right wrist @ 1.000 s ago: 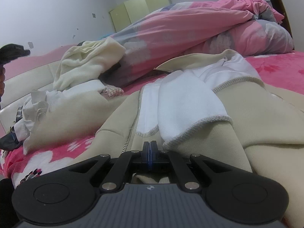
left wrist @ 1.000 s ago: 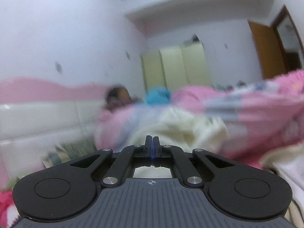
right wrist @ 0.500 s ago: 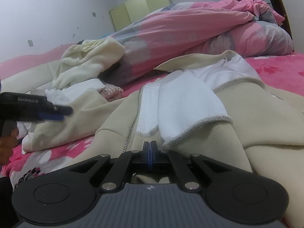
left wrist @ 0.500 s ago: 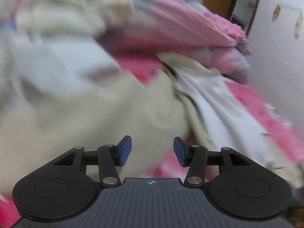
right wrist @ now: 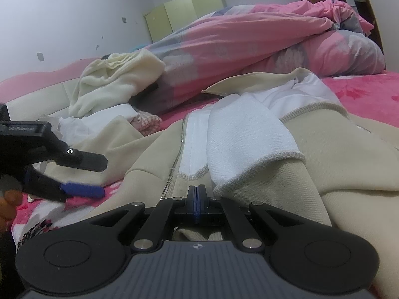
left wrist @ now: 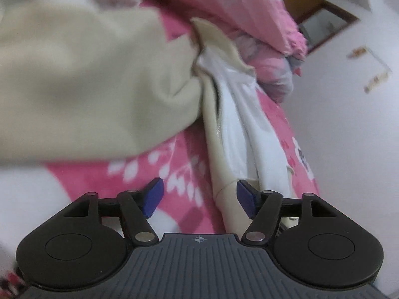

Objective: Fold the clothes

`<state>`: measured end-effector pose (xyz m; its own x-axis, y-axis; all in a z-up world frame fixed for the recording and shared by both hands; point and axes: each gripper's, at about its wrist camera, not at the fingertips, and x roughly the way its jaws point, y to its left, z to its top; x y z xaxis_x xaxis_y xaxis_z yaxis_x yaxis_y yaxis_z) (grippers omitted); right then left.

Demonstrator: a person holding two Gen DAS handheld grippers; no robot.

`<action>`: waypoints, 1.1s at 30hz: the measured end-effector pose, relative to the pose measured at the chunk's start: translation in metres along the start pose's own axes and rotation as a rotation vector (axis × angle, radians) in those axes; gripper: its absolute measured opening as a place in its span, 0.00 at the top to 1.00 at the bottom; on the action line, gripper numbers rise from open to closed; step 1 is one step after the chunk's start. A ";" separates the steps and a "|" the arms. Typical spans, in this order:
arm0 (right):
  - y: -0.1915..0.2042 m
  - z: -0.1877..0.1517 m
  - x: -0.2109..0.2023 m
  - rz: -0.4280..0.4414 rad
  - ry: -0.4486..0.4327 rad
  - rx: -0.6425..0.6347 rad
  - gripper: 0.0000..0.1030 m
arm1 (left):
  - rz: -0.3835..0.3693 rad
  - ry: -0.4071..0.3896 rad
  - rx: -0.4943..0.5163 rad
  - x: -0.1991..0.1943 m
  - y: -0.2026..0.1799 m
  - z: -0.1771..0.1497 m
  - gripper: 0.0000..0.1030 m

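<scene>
Right gripper (right wrist: 197,204) first, closest to us: its blue pads are pressed together, and beige fabric bunches right under them, so it looks to be pinching the hem of the jacket (right wrist: 324,154), though the exact bite is hidden. The left gripper (left wrist: 199,195) has its jaws spread wide, one blue pad (left wrist: 245,196) touching the beige front edge of the jacket (left wrist: 74,87), the other out over the pink blanket (left wrist: 154,164). Nothing is held there. From the right wrist view that same left gripper (right wrist: 82,175) comes in low from the left side, open, just beside the jacket's left panel.

The jacket lies spread on the bed, front open, zipper (right wrist: 172,172) running up the middle, white lining (right wrist: 244,134) turned out. Past it, a cream garment (right wrist: 117,82) is heaped near the headboard (right wrist: 37,94), and a big pink quilt (right wrist: 249,49) is piled across the bed. Farthest back, a pale green wardrobe (right wrist: 184,10) against the wall.
</scene>
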<state>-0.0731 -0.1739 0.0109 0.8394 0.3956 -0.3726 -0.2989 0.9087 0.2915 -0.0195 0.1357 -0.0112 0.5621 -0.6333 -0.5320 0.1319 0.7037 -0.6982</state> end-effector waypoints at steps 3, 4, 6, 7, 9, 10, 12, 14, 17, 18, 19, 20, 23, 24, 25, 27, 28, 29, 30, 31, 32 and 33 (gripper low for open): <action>0.000 0.000 -0.001 0.003 -0.002 0.003 1.00 | -0.002 -0.081 -0.116 0.001 0.008 0.001 0.36; 0.000 0.000 -0.001 0.003 -0.003 0.004 1.00 | 0.002 -0.114 -0.157 0.000 0.010 0.003 0.36; 0.000 -0.001 -0.001 0.003 -0.004 0.005 1.00 | 0.013 -0.174 -0.209 0.001 0.014 0.006 0.31; 0.001 -0.001 -0.002 0.002 -0.005 0.006 1.00 | 0.021 -0.197 -0.230 0.002 0.015 0.008 0.30; 0.001 -0.001 -0.002 0.003 -0.007 0.007 1.00 | 0.051 -0.234 -0.259 0.004 0.014 0.012 0.29; 0.001 -0.001 -0.002 0.003 -0.008 0.008 1.00 | 0.075 -0.259 -0.261 0.006 0.011 0.014 0.29; 0.001 -0.001 -0.002 0.005 -0.010 0.010 1.00 | 0.140 -0.313 -0.250 0.009 0.004 0.019 0.30; 0.000 -0.002 -0.002 0.007 -0.013 0.013 1.00 | 0.212 -0.372 -0.230 0.011 -0.004 0.021 0.35; 0.000 -0.002 -0.002 0.012 -0.015 0.017 1.00 | 0.312 -0.442 -0.171 0.013 -0.015 0.025 0.58; 0.000 -0.002 -0.002 0.014 -0.017 0.019 1.00 | 0.345 -0.464 -0.150 0.014 -0.018 0.027 0.69; 0.000 -0.003 -0.003 0.016 -0.018 0.021 1.00 | 0.378 -0.485 -0.128 0.015 -0.021 0.028 0.73; -0.001 -0.003 -0.003 0.018 -0.019 0.024 1.00 | 0.411 -0.507 -0.106 0.015 -0.024 0.030 0.78; -0.002 -0.003 -0.004 0.025 -0.022 0.029 1.00 | 0.452 -0.559 -0.022 0.010 -0.034 0.036 0.85; -0.002 -0.003 -0.004 0.027 -0.024 0.031 1.00 | 0.461 -0.576 0.007 0.008 -0.037 0.039 0.86; -0.002 -0.003 -0.005 0.029 -0.025 0.033 1.00 | 0.471 -0.592 0.036 0.005 -0.041 0.041 0.87; -0.003 -0.003 -0.005 0.033 -0.026 0.038 1.00 | 0.487 -0.642 0.085 -0.002 -0.047 0.051 0.88; -0.003 -0.003 -0.005 0.035 -0.026 0.039 1.00 | 0.494 -0.670 0.109 -0.005 -0.051 0.057 0.88; -0.003 -0.003 -0.005 0.036 -0.027 0.041 1.00 | 0.501 -0.697 0.132 -0.009 -0.054 0.063 0.89; -0.003 -0.003 -0.005 0.038 -0.027 0.042 1.00 | 0.508 -0.725 0.155 -0.013 -0.058 0.069 0.89; -0.003 -0.003 -0.005 0.039 -0.027 0.043 1.00 | 0.515 -0.753 0.179 -0.017 -0.061 0.075 0.89; -0.003 -0.003 -0.005 0.040 -0.028 0.044 1.00 | 0.524 -0.782 0.193 -0.021 -0.064 0.082 0.89; -0.003 -0.003 -0.005 0.040 -0.028 0.045 1.00 | 0.537 -0.809 0.199 -0.023 -0.065 0.090 0.89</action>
<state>-0.0779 -0.1784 0.0088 0.8398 0.4273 -0.3349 -0.3126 0.8849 0.3452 0.0325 0.1339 0.0896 0.9657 0.1445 -0.2155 -0.2108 0.9212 -0.3271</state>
